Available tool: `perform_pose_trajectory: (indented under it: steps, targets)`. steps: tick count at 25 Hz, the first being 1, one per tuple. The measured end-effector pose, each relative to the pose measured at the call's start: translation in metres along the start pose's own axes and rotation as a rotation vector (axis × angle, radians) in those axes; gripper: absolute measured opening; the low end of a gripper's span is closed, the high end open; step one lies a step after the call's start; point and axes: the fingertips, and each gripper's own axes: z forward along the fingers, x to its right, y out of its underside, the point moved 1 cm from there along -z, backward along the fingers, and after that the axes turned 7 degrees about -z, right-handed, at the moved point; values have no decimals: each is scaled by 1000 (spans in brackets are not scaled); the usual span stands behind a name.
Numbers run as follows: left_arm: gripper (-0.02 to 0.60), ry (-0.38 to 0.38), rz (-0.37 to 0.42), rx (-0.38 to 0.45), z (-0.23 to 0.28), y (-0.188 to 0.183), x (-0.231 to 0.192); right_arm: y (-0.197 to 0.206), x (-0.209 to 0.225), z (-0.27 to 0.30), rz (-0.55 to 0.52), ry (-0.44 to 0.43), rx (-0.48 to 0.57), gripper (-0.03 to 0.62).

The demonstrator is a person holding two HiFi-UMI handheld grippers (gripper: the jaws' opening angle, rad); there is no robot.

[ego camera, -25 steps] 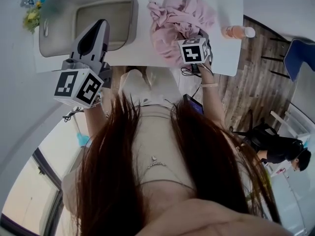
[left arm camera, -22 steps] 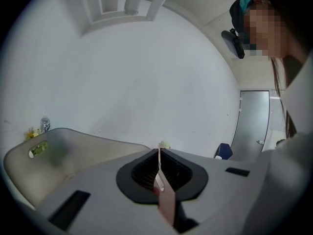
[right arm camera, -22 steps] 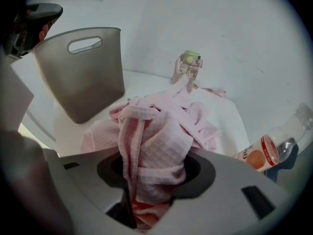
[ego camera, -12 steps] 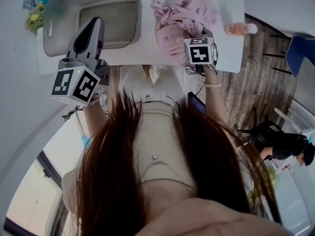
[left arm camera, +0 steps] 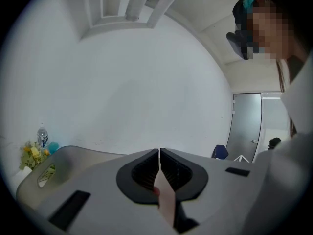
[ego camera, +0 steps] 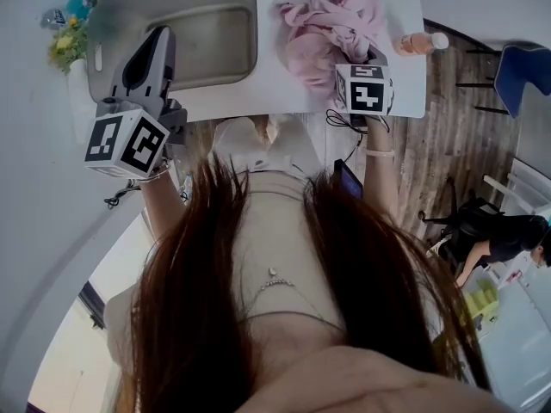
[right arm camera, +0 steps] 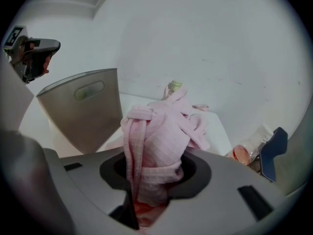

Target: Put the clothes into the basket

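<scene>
Cloth clamped in the right tool [right arm camera: 154, 175]: a thick bunch of the pink waffle-knit garment [right arm camera: 164, 131], wedged between jaws drawn partway in and pressing on it from both sides. Rest of it heaped on the white table [ego camera: 269, 80], just right of the grey rectangular plastic basket [ego camera: 207, 74], not yet inside. Left tool [left arm camera: 160, 154] pressed together on nothing, held up in the air by the basket's left end.

Judged as the lift-and-carry step. Raise high before going sideways, with loose strips and folds trailing from the bunch and likely to drag over the basket's tall right wall or catch on its rim. Clear that wall fully, cross leftward, then lower deep into the opening before letting go, leaving no tail over the edge. Mind the hold: soft, bulky fabric, apt to slip if yanked, so move smoothly. Keep the left tool out of the way, or use it to tuck stray ends in.

Around: clear bottle of peach-coloured liquid [ego camera: 417, 43], seemingly on its side at the table's right edge, near the pile; could be swept off by a trailing end, so pull up and away from it. Yellow flowers [ego camera: 65, 46] beyond the basket's left end, well apart. Blue chair [ego camera: 523, 71] and person in dark clothes [ego camera: 508, 235] off to the right, clear of the work.
</scene>
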Motion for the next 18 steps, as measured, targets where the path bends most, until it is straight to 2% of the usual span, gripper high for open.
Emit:
perform_pose_trajectory:
  steps: [8,18]
  targets:
    - [9,39,0,19,-8,-9,-10,-29,1,-36,30,56,79,166]
    - [11,65,-5,55,-20,-24,-24,-79,2,-83,10,123,194,166]
